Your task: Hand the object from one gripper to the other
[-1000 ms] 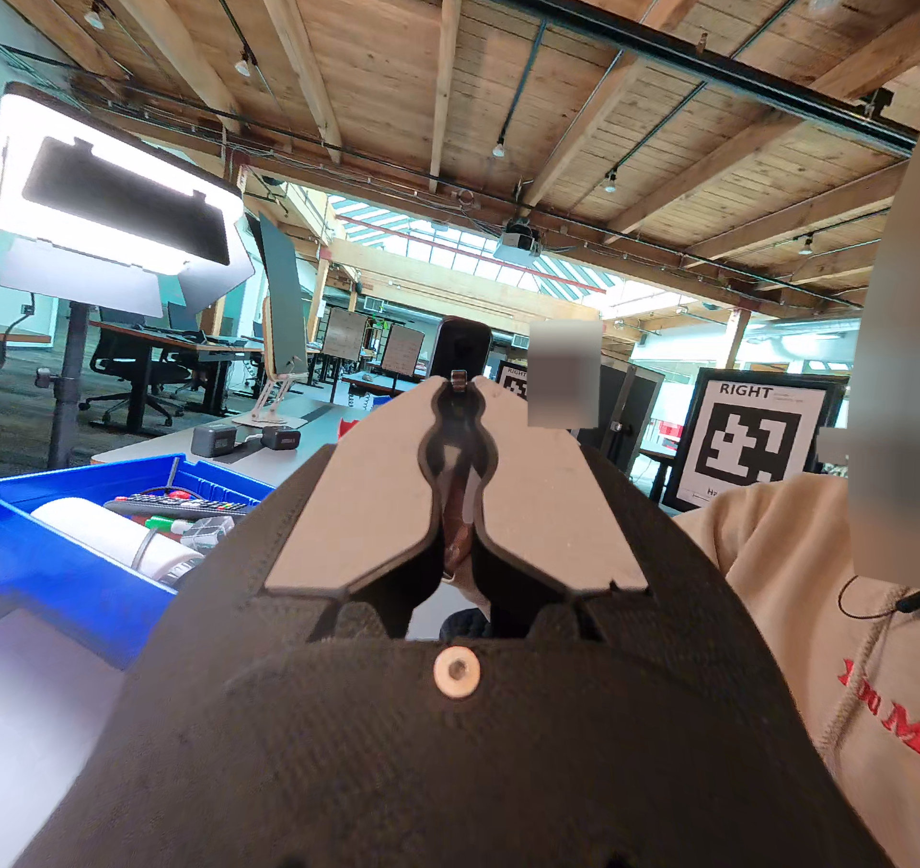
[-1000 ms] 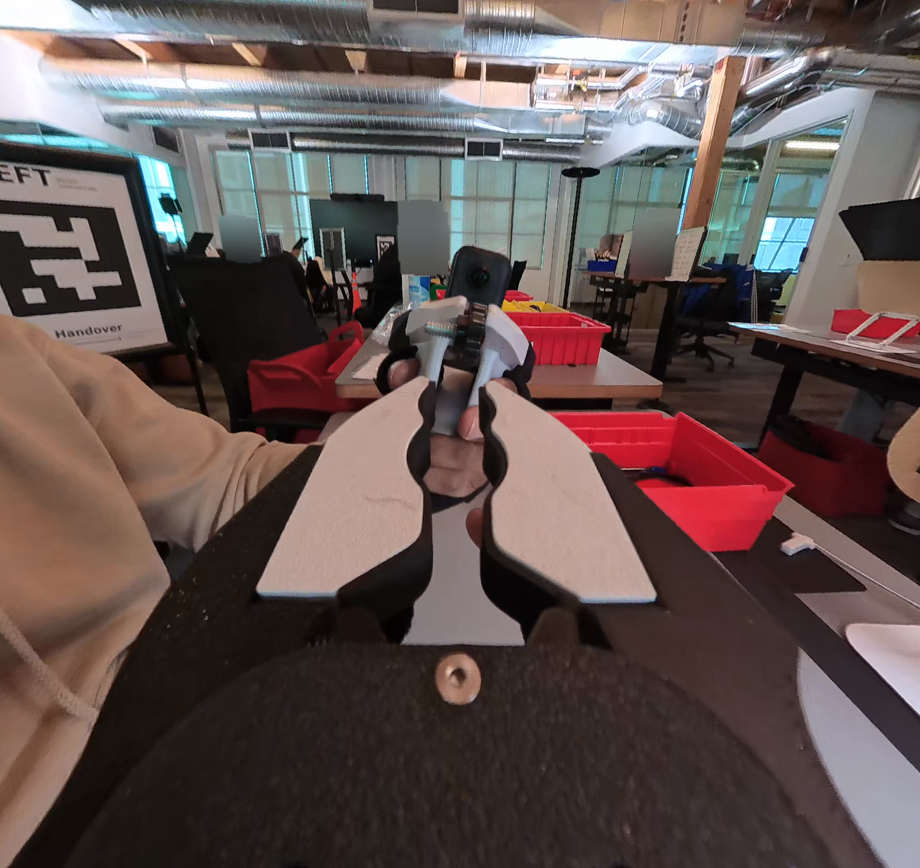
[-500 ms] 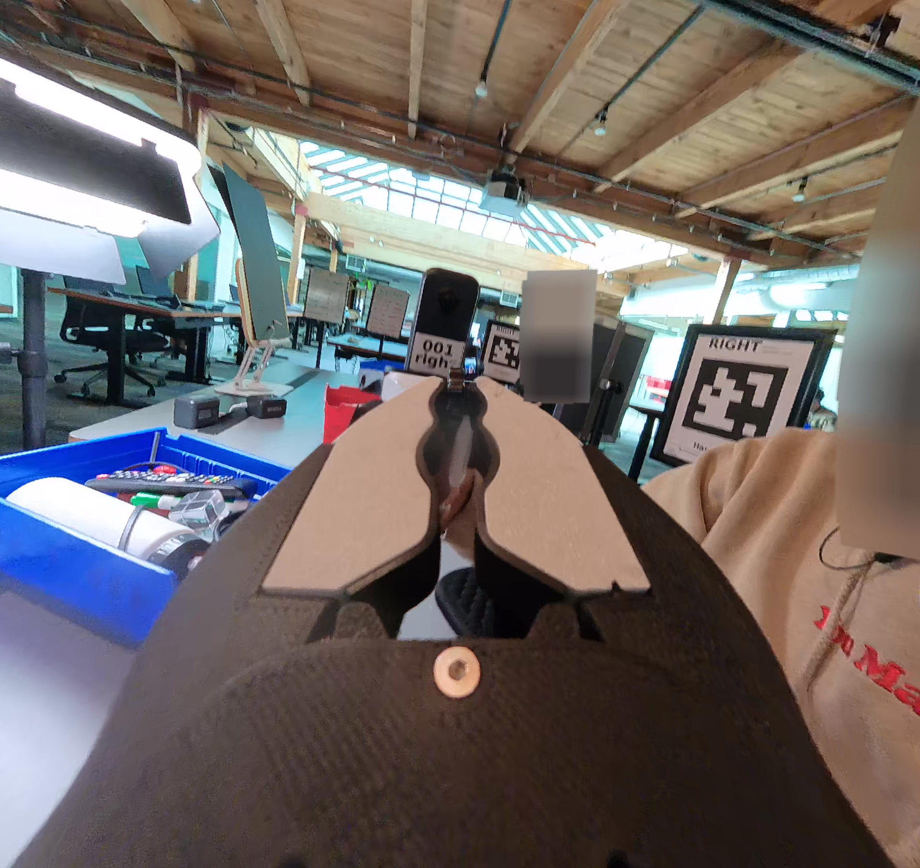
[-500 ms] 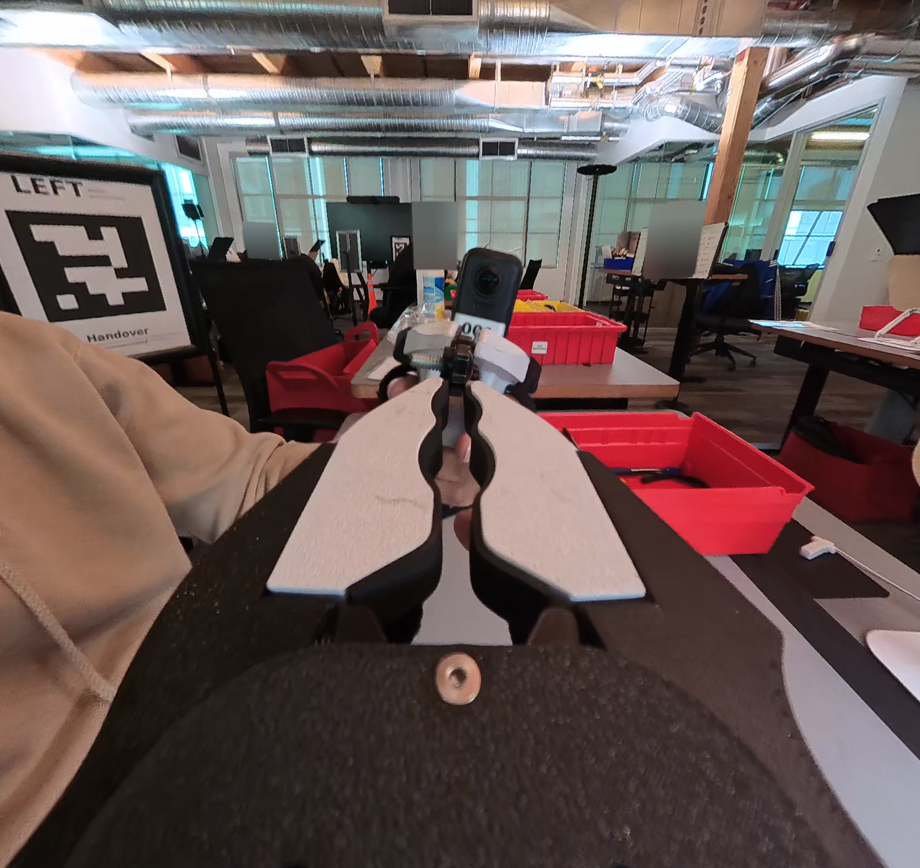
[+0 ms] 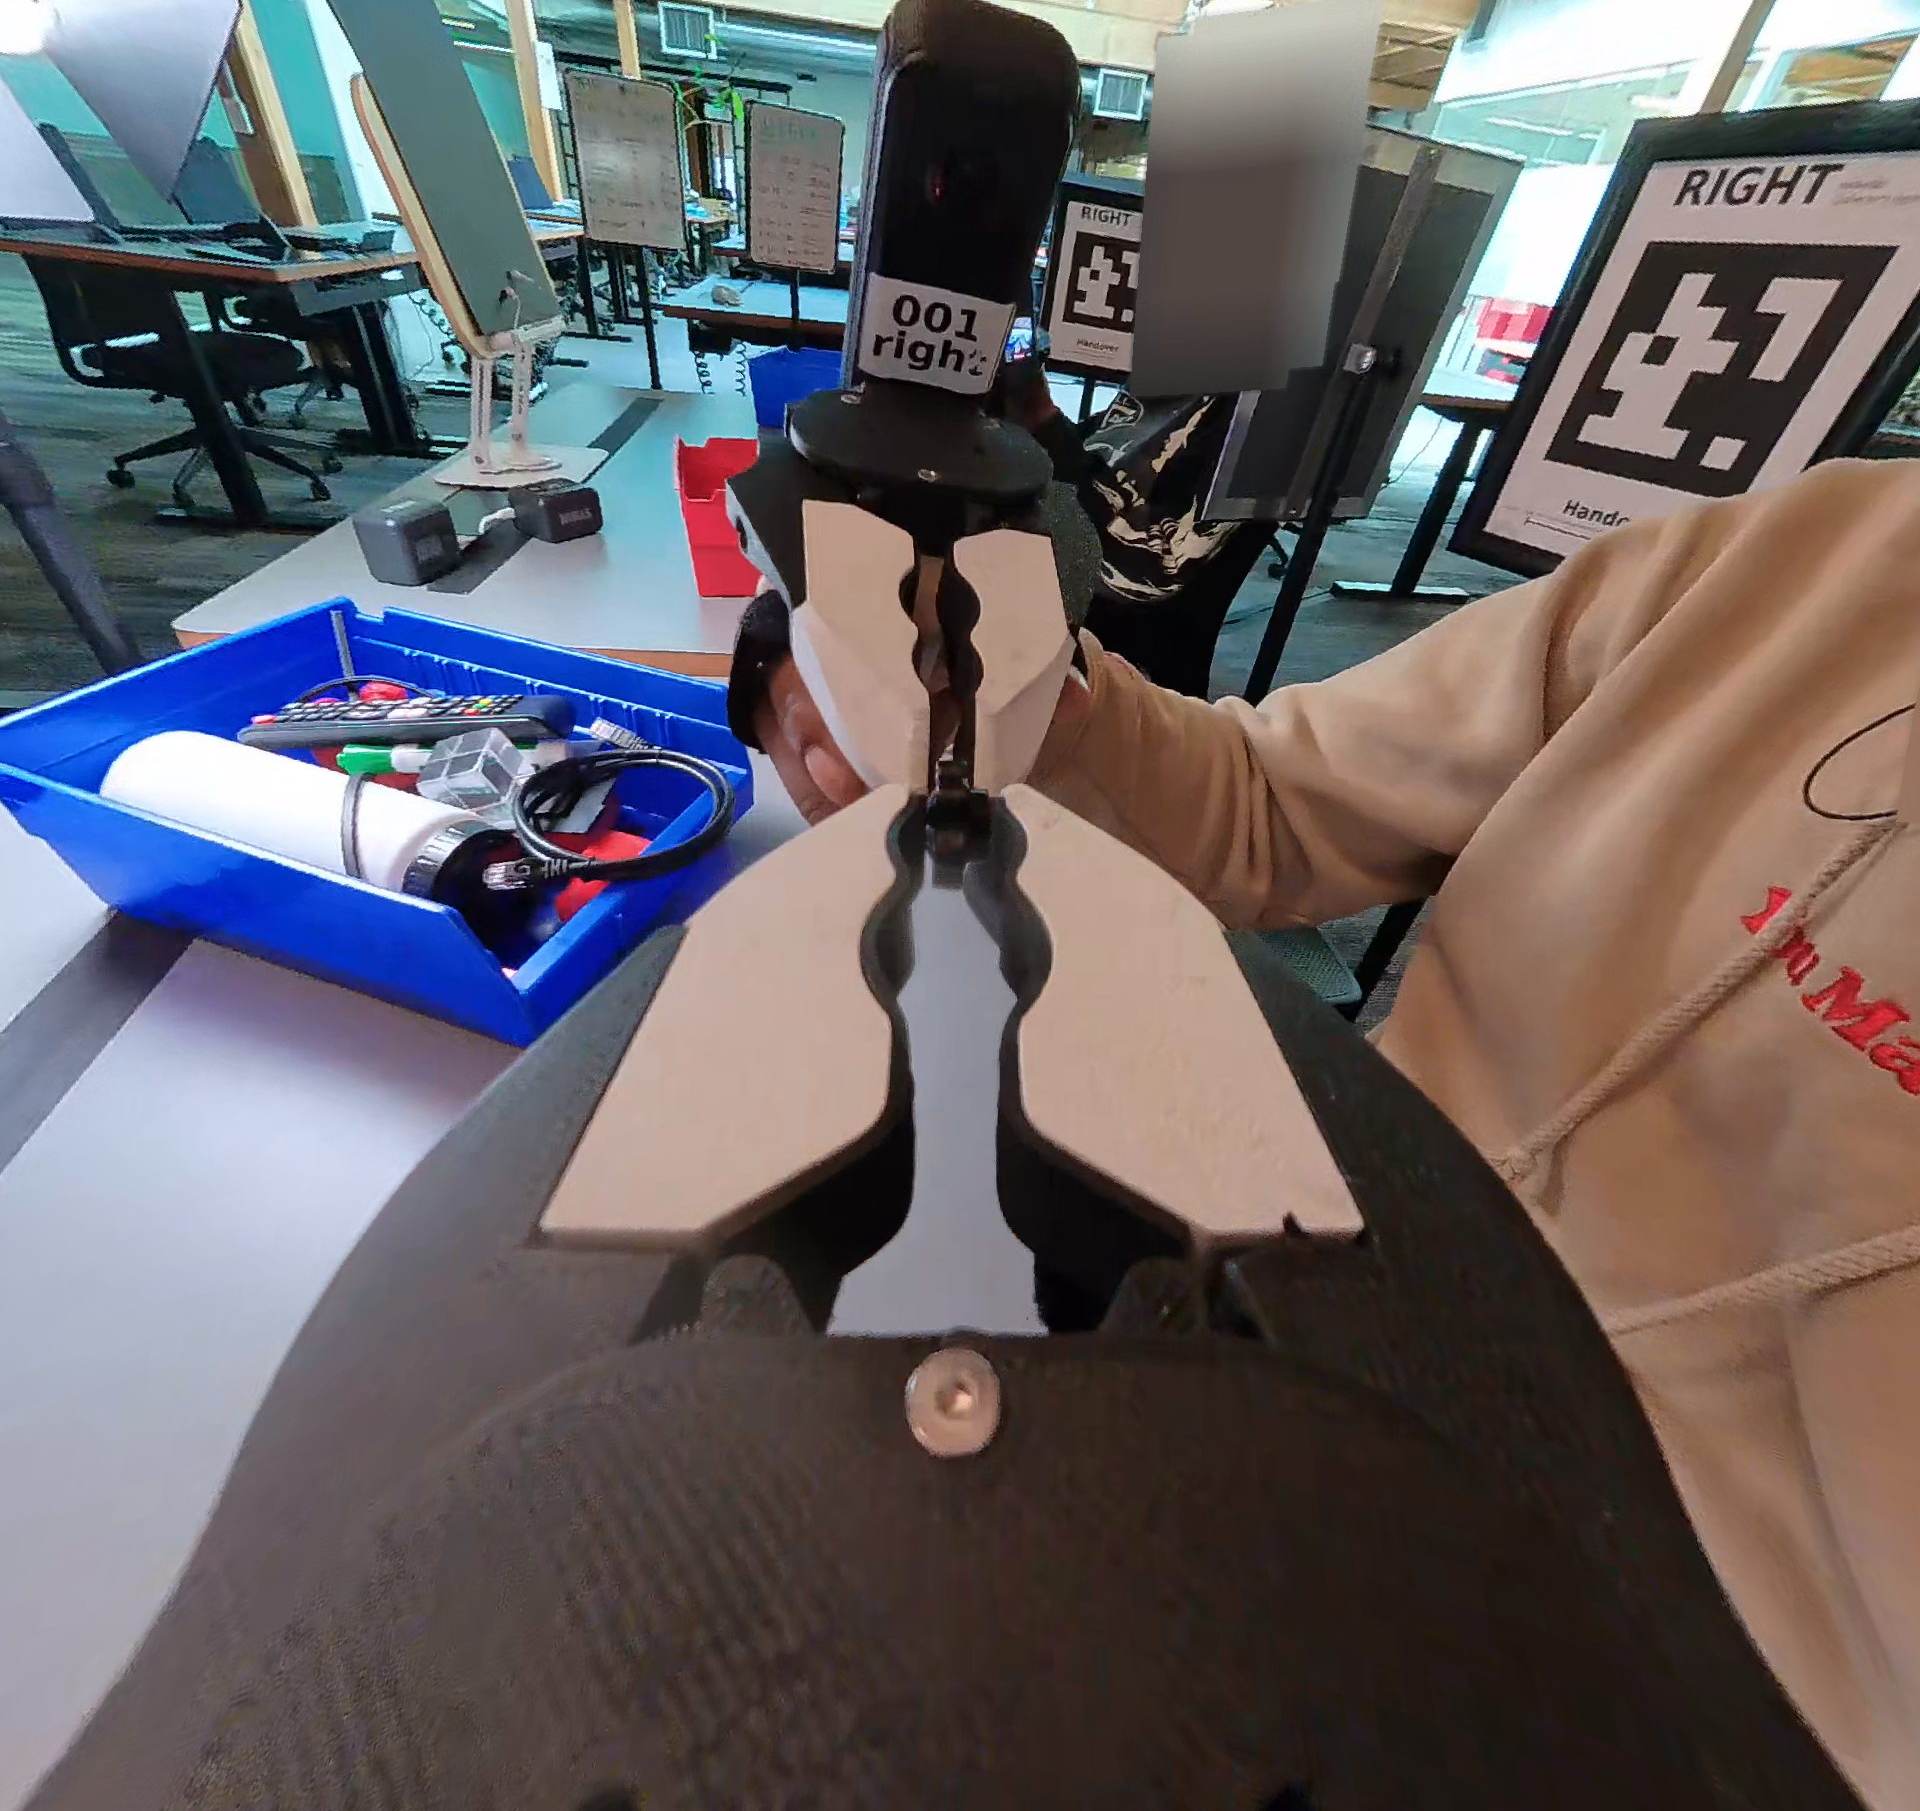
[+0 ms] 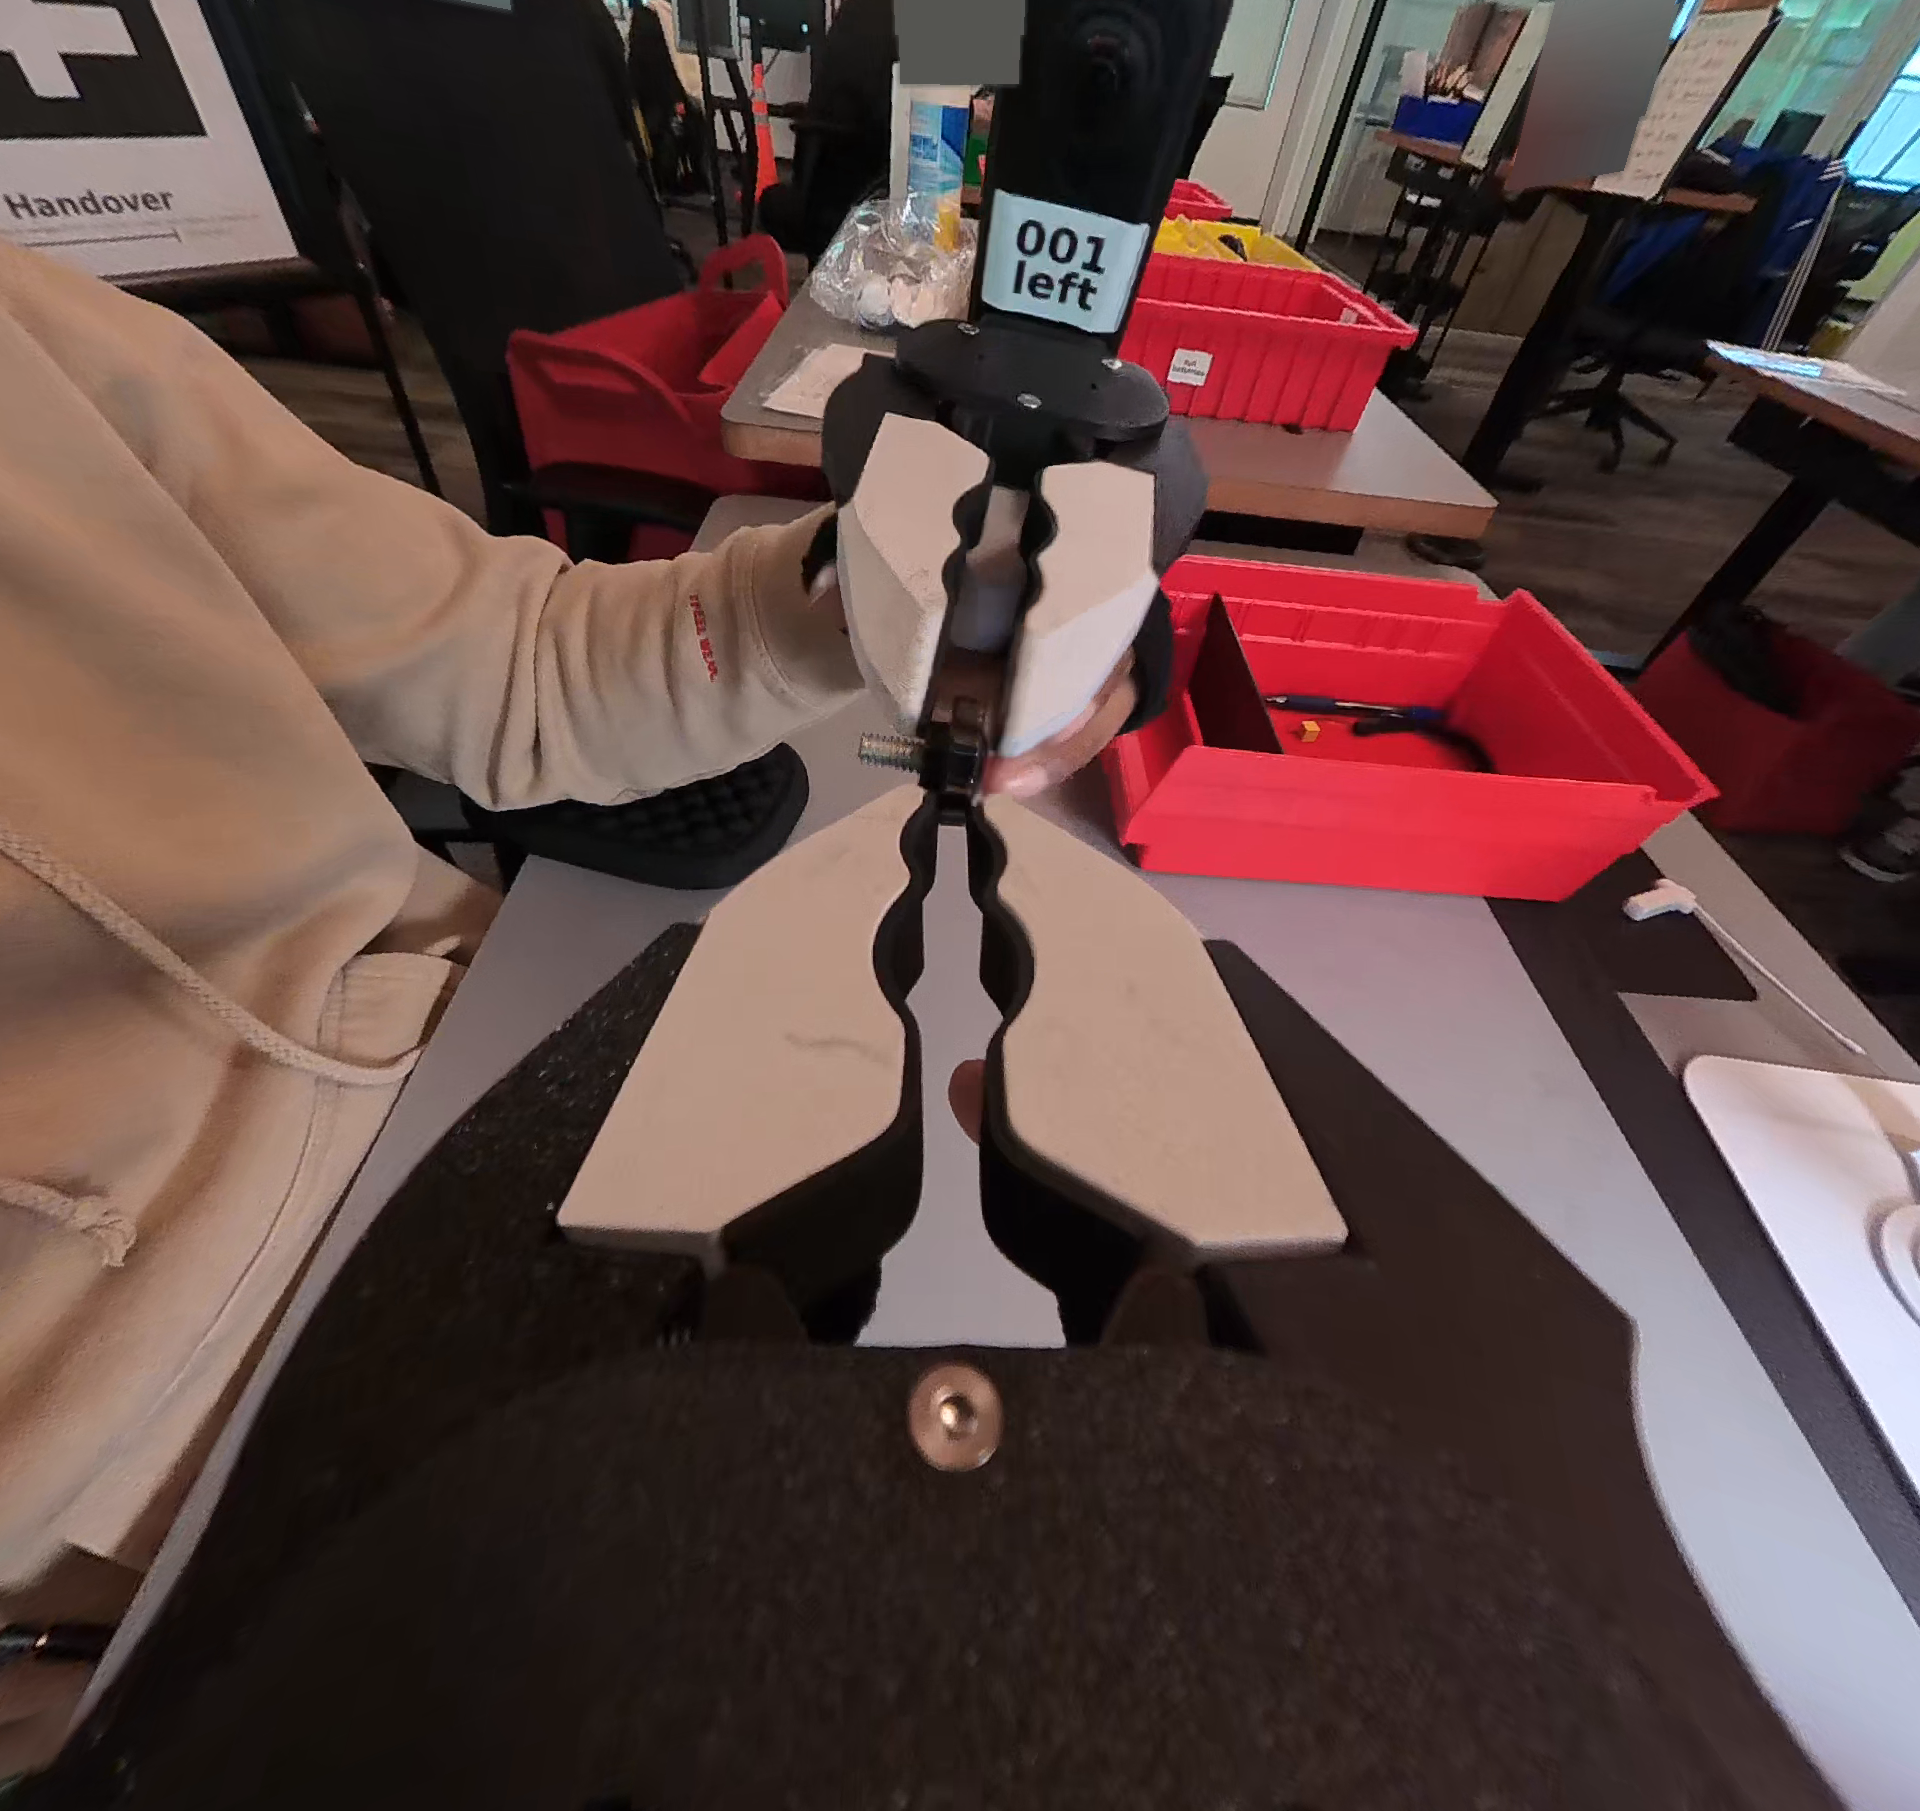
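A small black knob with a silver threaded bolt [image 6: 948,755] hangs in the air between the two grippers, which point tip to tip. Its thread sticks out to the left. In the left wrist view the knob [image 5: 951,823] shows as a small dark piece. My right gripper [image 6: 943,805] is shut on its lower part. My left gripper [image 5: 951,811] is shut on it from the other side. The left gripper also shows in the right wrist view [image 6: 961,712], and the right gripper in the left wrist view [image 5: 948,759].
A blue bin [image 5: 312,904] with a white bottle, a remote and a black cable stands left on the grey table [image 5: 208,1190]. A red bin [image 6: 1403,831] with small items stands right. A person's beige sleeve [image 6: 468,639] crosses behind. A white flat object [image 6: 1829,1221] lies at the right edge. My left and right fingertips are right by each other.
My right gripper has closed on the knob that my left gripper holds. Both grippers have tipped down from the ceiling towards the table.
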Demonstrator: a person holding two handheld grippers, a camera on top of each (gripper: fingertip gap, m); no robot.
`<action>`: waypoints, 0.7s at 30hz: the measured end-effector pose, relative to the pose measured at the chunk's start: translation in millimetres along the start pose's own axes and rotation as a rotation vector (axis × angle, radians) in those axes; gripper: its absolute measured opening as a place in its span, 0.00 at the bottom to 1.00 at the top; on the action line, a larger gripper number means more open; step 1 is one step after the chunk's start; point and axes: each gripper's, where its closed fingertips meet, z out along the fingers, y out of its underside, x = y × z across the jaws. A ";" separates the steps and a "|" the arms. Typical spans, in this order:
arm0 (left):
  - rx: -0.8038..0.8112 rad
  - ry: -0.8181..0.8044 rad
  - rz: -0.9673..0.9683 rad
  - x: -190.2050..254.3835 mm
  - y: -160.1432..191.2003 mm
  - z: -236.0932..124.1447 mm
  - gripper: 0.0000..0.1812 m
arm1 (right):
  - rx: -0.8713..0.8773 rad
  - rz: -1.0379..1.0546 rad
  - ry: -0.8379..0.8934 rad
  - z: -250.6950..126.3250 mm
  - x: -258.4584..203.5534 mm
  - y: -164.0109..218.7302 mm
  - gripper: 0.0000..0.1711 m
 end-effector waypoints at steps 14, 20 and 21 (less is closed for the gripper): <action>0.198 -0.302 -0.258 -67.4 -8.7 -11.2 0.06 | -0.138 -0.624 0.597 0.1 52.9 -1.4 0.12; 0.165 -0.355 -0.334 -79.0 2.9 -11.2 0.06 | -0.192 -0.744 0.709 5.5 67.4 8.4 0.10; 0.160 -0.362 -0.337 -80.4 4.7 -10.8 0.06 | -0.182 -0.747 0.709 6.2 66.9 7.5 0.10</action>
